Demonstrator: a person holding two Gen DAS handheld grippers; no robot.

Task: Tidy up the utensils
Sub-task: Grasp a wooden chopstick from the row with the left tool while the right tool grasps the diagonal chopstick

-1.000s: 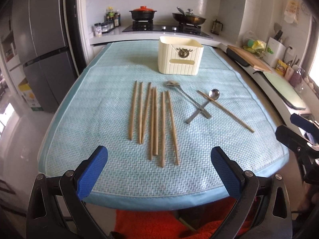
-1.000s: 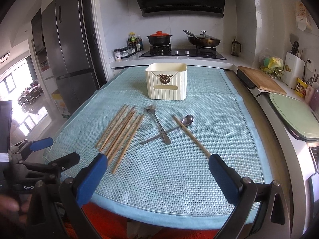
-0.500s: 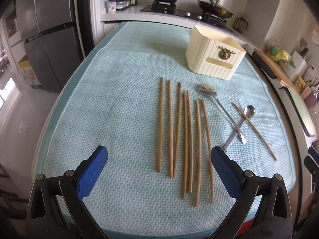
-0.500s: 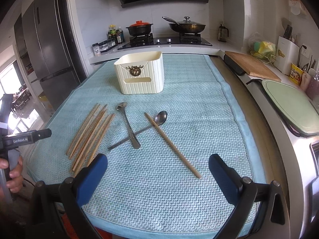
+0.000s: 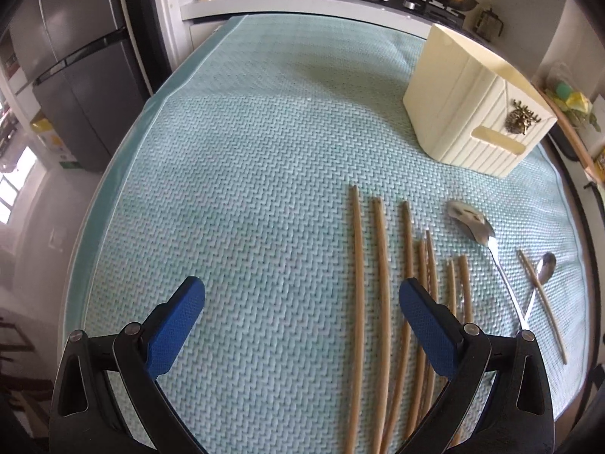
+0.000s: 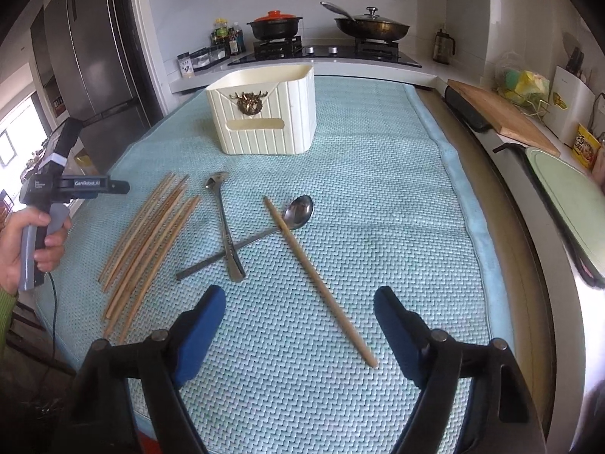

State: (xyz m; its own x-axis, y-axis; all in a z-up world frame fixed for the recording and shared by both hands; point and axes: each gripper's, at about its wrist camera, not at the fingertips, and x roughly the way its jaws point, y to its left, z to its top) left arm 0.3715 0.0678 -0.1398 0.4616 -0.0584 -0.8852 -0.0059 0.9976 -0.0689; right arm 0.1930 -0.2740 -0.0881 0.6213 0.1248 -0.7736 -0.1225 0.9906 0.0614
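Note:
Several wooden chopsticks (image 5: 382,302) lie side by side on the light-blue mat (image 5: 245,189); they show at the left in the right wrist view (image 6: 151,242). My left gripper (image 5: 302,314) is open, low over the mat, its right pad (image 5: 423,325) over the bundle. A single chopstick (image 6: 317,280) and two crossed metal spoons (image 6: 230,234) lie ahead of my right gripper (image 6: 298,325), which is open and empty. A cream utensil holder (image 6: 264,113) stands upright behind them; it is at the right in the left wrist view (image 5: 476,113).
A stove with a pot (image 6: 276,26) and a pan (image 6: 372,28) is behind the mat. A fridge (image 6: 94,64) stands at the left. A wooden cutting board (image 6: 503,113) and a green board (image 6: 567,193) lie on the counter at the right.
Both grippers moved forward and lower over the mat. The left gripper shifted left of the chopstick bundle; the right came close to the single chopstick. Nothing was picked up.

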